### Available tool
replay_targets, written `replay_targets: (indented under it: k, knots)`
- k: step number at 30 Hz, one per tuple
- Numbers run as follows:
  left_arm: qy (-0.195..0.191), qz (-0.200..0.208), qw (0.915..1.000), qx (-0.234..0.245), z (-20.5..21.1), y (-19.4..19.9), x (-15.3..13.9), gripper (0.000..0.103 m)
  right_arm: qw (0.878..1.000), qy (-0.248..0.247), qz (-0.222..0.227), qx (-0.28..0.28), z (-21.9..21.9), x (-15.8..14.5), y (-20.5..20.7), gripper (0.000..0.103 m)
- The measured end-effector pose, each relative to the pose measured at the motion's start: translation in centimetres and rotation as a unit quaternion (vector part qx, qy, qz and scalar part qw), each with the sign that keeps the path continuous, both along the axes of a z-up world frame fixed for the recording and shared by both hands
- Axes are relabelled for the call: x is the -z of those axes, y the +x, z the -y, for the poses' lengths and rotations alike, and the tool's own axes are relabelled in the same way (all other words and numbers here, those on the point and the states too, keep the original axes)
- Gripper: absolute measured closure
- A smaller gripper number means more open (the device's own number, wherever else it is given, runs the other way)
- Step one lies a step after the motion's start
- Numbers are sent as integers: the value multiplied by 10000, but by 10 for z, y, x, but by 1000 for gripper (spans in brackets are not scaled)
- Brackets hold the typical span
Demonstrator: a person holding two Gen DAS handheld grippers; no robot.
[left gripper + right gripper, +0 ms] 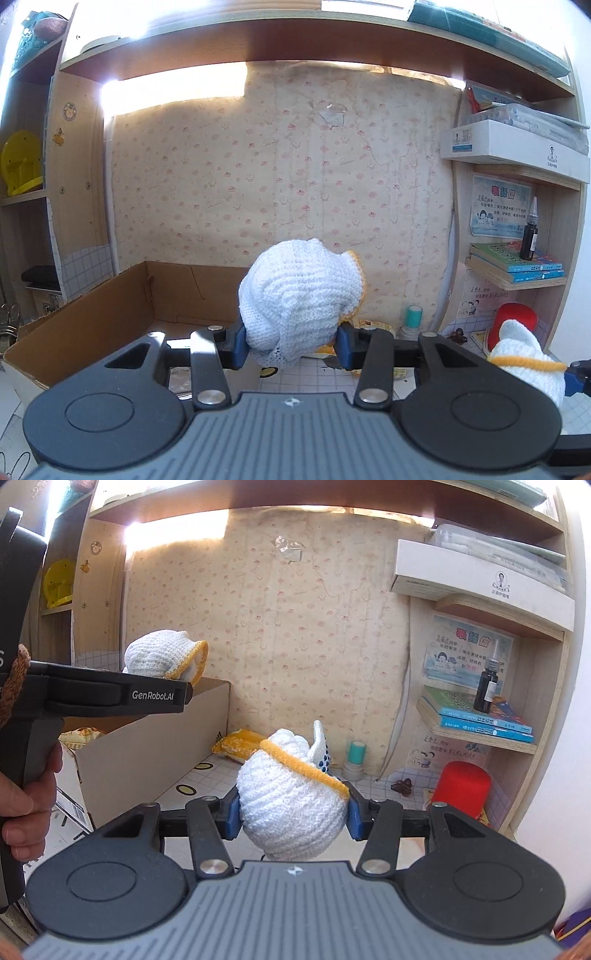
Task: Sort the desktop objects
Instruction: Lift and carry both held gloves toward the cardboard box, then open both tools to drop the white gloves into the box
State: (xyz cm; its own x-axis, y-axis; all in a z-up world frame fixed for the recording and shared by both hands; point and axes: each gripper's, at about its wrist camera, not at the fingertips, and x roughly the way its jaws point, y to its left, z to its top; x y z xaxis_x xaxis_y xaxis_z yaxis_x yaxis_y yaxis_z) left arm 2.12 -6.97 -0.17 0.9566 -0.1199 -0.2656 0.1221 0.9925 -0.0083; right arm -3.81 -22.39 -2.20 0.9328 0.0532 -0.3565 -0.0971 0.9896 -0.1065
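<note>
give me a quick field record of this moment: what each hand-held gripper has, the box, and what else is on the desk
left hand-held gripper: shut on a balled white knitted glove with yellow cuff, lifted off the desk
right hand-held gripper: shut on a second balled white glove with yellow cuff
cardboard box: open, at the left of the desk
desk: white grid mat
other items: yellow packet, teal-capped stamp, red cylinder
side shelf: books, dark bottle
</note>
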Motion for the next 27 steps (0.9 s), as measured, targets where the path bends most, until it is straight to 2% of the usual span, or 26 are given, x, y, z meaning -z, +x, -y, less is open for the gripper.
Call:
replay_targets:
  k: [12,27]
  knots:
    - [-130,83,9986,-500,-59,-16,-5,56,9989,-115,125,-431,-44,-18,13,52]
    - [-284,-26,9949,-967,-115,-12,0,56,9952,-282,132,-925,-106,-29,45,52]
